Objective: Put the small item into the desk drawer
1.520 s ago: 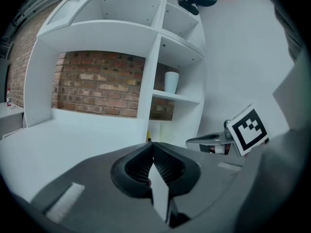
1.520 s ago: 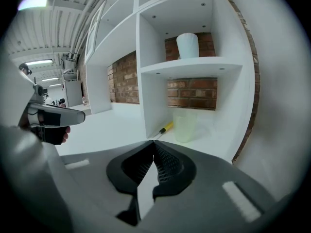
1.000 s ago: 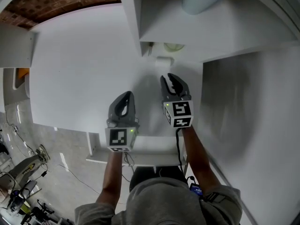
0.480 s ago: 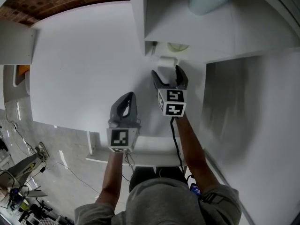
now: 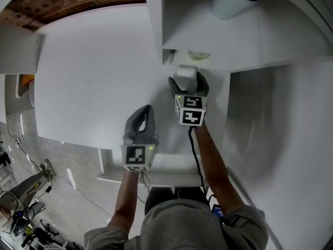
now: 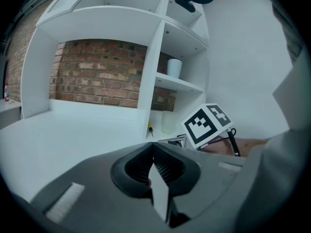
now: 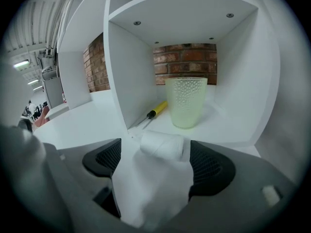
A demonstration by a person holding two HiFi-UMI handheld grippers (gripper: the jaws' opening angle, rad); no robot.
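A: Looking at the right gripper [image 7: 160, 154]: its jaws have just been opening and now stand wide, straddling the small white roll [image 7: 163, 145]; the pads aren't pressing it

B: So the roll lies on the desk [image 5: 93, 61] before the cup [image 7: 186, 101] (in no drawer); the left gripper [image 6: 153, 155]?

A: Clenched on nothing; parked aside, probably to leave room

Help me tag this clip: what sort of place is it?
Likely a lab or workshop staged as a home office: a white desk with cubby shelving, a brick wall behind, and industrial ceiling lights beyond.
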